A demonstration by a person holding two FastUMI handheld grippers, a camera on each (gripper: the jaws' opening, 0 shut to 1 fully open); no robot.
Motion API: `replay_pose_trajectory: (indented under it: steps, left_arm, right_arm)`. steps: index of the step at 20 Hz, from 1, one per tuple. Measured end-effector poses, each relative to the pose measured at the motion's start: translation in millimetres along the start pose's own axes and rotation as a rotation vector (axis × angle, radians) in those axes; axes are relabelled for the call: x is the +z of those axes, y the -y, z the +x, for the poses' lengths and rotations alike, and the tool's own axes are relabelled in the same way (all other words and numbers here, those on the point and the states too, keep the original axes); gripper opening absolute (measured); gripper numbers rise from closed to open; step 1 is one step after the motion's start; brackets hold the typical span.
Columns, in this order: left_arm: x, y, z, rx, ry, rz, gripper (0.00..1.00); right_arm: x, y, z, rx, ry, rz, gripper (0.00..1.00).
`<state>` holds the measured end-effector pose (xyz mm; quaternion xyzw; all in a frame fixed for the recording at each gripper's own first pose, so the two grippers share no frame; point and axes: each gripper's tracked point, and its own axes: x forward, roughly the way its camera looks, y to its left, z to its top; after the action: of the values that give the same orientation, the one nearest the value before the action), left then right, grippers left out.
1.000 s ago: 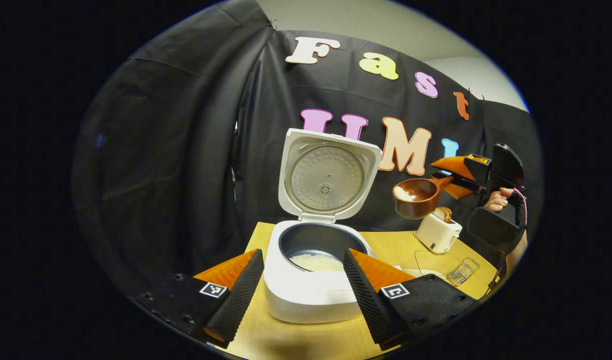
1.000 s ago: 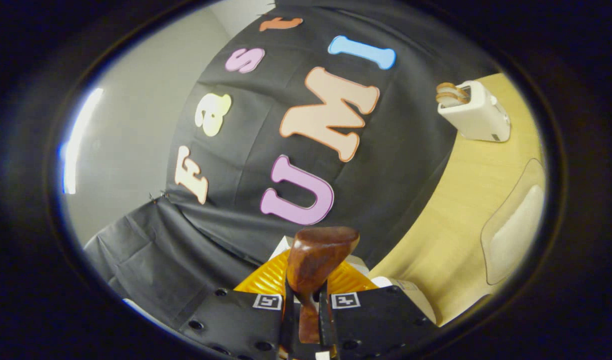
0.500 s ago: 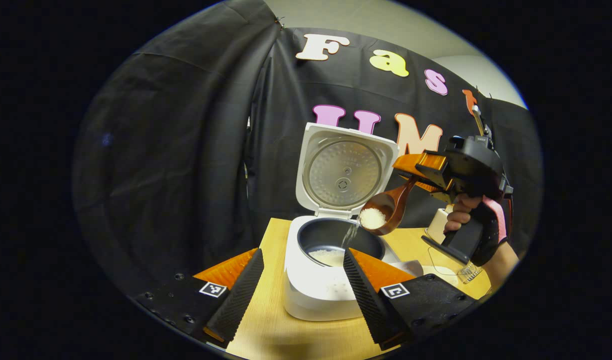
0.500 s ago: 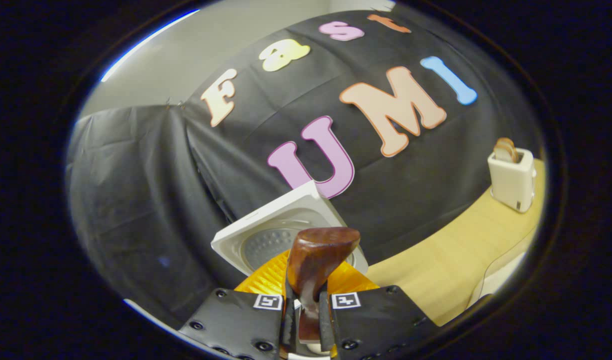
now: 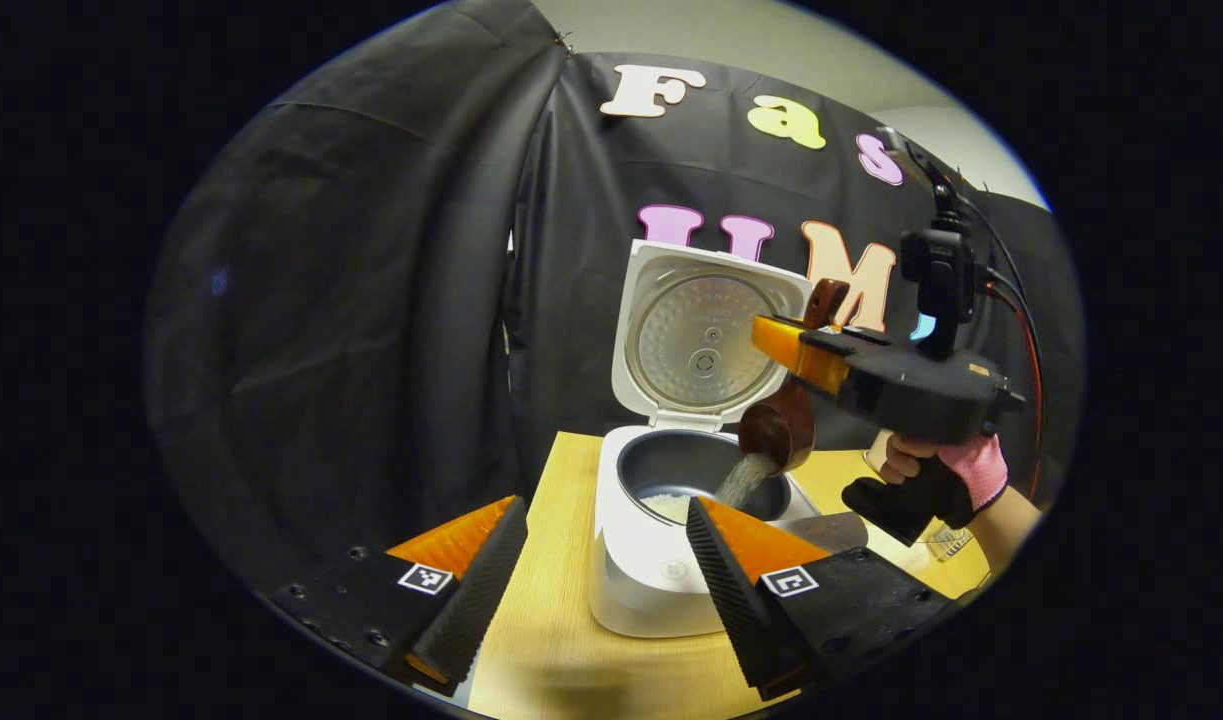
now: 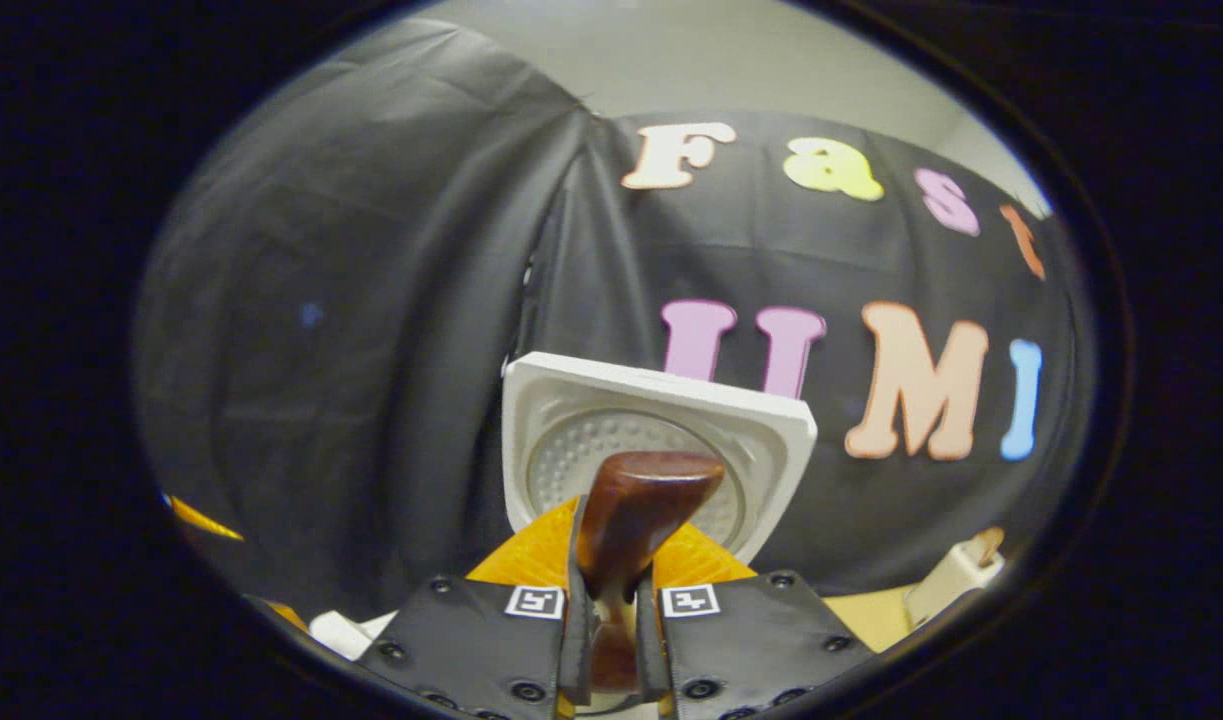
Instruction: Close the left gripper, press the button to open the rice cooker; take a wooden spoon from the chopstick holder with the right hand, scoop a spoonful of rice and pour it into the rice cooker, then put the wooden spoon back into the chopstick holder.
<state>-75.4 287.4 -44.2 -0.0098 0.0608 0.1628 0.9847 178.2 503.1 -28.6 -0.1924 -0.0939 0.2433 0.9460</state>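
Note:
The white rice cooker (image 5: 661, 570) stands on the table with its lid (image 5: 711, 335) raised upright. There is white rice in its dark pot (image 5: 671, 470). My left gripper (image 5: 606, 570) is open in front of the cooker, with one finger to each side of its body and touching nothing. My right gripper (image 5: 796, 350) hovers above the pot's right rim, shut on the handle of the wooden spoon (image 5: 779, 430). The spoon bowl is tipped downward and a stream of rice (image 5: 739, 482) falls into the pot. In the right gripper view the spoon handle (image 6: 631, 510) is clamped in my right gripper (image 6: 611, 610), with the lid (image 6: 661, 430) behind.
The light wooden table (image 5: 551, 640) carries the cooker near its left part. A gloved hand (image 5: 936, 480) holds the right gripper's grip to the right of the cooker. A white toaster (image 6: 956, 575) stands at the back right, and a small clear container (image 5: 946, 540) sits near the right edge.
My right gripper moved left over the pot and rolled the spoon from level to tipped, so the rice now streams out. The left gripper stayed open.

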Motion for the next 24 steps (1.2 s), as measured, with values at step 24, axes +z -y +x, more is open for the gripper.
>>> replay_pose_trajectory:
  steps: [24]
  left_arm:
    - [18.5, 52.1, -12.9, -0.064, 0.039, 0.061, 0.94]
  right_arm:
    - [23.5, 116.0, -76.1, -0.074, 0.012, 0.167, 0.21]
